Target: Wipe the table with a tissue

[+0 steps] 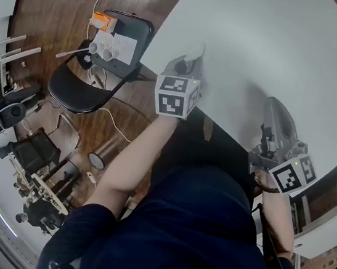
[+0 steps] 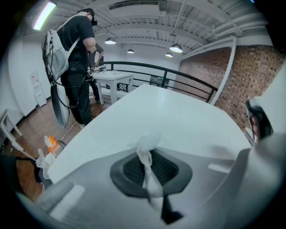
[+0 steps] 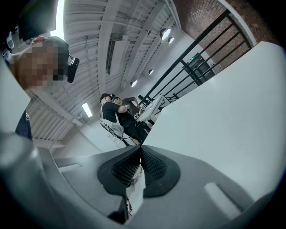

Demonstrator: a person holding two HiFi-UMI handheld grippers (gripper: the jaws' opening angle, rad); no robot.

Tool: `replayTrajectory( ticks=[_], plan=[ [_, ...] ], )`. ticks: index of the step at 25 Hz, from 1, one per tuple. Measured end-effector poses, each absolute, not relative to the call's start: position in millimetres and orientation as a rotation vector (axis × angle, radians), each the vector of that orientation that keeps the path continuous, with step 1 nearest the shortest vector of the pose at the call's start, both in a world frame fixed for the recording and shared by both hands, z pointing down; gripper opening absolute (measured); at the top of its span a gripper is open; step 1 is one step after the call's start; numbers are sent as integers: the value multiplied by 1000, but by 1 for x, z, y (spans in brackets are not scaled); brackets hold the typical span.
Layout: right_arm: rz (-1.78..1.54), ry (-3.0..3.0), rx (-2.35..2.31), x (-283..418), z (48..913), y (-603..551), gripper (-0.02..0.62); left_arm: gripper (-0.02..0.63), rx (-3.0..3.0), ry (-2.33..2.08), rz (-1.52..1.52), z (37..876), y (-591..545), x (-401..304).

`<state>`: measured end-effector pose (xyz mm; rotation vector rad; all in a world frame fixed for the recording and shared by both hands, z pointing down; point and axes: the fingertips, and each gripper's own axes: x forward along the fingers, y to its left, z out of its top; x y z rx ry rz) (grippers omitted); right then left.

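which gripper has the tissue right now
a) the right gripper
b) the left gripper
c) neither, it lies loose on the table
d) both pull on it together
b: in the left gripper view the left gripper has its jaws shut on a twisted white tissue, whose tuft sticks out past the tips over the white table. The right gripper has its jaws together with no tissue between them.
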<state>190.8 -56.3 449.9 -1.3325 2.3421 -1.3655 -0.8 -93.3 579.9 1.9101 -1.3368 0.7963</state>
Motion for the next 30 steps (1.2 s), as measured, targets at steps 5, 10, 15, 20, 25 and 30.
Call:
replayTrajectory(
  ticks=[5,10,15,20,25,30],
  plan=[
    [-1363,2344,-1332,191,451,-54,11,9,1915,-1322,791,582,-93,7],
    [-1350,2342,-1341,195,451,-54,11,9,1933,-1308,809,585,-95,16],
    [-1308,2354,-1343,194,445,-55,11,9,1948,-1287,795,578,-96,20],
    [-1252,2386,-1324,174,421,-60,11,9,2026,-1291,680,529,-98,11],
    [-1188,2432,-1300,148,388,-64,11,9,2097,-1293,508,464,-90,-21],
    [-1063,2481,-1297,118,351,-71,11,9,2116,-1361,359,408,-73,-78]
  ],
)
